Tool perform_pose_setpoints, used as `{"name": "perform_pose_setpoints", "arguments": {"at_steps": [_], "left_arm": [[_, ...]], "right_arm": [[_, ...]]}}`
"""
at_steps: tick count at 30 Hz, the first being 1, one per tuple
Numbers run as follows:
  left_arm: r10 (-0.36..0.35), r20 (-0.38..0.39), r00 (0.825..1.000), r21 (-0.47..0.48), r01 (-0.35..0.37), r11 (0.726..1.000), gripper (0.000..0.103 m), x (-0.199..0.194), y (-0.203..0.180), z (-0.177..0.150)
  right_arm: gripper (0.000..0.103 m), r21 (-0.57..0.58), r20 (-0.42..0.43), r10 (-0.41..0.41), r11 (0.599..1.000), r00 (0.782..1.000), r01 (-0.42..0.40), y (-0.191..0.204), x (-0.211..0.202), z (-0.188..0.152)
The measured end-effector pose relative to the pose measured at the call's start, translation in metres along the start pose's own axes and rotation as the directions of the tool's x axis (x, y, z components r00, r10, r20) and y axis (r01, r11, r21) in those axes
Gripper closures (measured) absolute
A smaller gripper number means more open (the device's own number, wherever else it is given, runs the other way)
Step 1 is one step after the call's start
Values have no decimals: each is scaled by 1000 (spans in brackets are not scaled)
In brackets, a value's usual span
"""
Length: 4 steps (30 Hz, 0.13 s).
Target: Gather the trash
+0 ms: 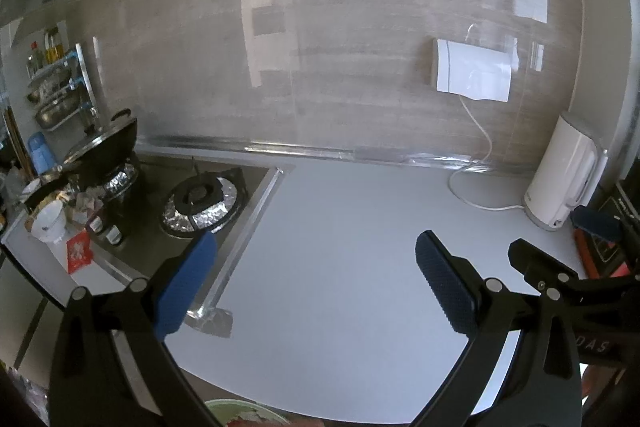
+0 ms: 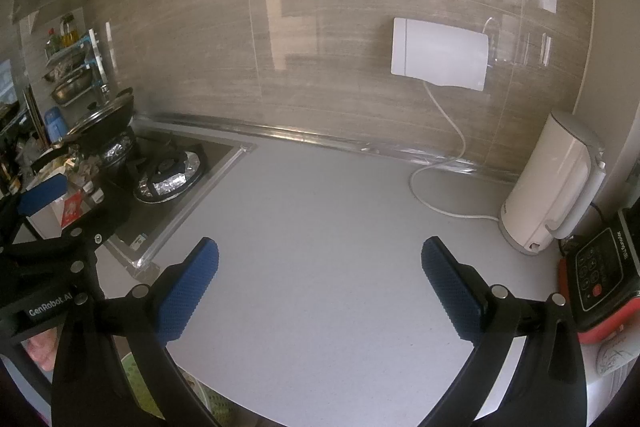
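A red snack packet (image 1: 79, 251) lies flat on the white ledge left of the stove, also seen as the packet (image 2: 72, 209) in the right wrist view. My left gripper (image 1: 316, 251) hangs open over bare white countertop (image 1: 340, 287), with nothing between its blue pads. My right gripper (image 2: 320, 255) is open too, over the same countertop (image 2: 320, 227) and further right. A pale green container (image 1: 240, 411) with scraps inside shows below the counter's front edge, and its green rim (image 2: 138, 375) appears under my right gripper's left finger.
A foil-lined gas burner (image 1: 200, 203) and a black wok (image 1: 104, 147) are on the left. A white kettle (image 2: 552, 183) with its cable stands at the back right. A red and black appliance (image 2: 600, 279) sits beside it. Crumpled foil (image 1: 212, 319) hangs at the stove's front corner.
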<state>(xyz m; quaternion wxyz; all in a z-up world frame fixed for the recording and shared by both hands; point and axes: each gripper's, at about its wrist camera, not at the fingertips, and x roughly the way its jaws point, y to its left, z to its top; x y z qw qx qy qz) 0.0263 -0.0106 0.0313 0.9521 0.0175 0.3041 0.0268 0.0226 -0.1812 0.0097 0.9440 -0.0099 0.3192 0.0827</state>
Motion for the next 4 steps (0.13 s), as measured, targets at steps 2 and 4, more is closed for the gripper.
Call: {"name": "perform_pose_setpoints", "arguments": {"at_steps": [2, 4], "left_arm": [[10, 6, 1000, 3, -10, 1000, 8, 0, -1, 0], [20, 10, 1000, 10, -20, 1000, 8, -1, -2, 0]], "right_arm": [[2, -3, -1, 0, 1000, 1000, 0, 1, 0, 0], [2, -4, 0, 0, 1000, 1000, 0, 1, -1, 0]]}}
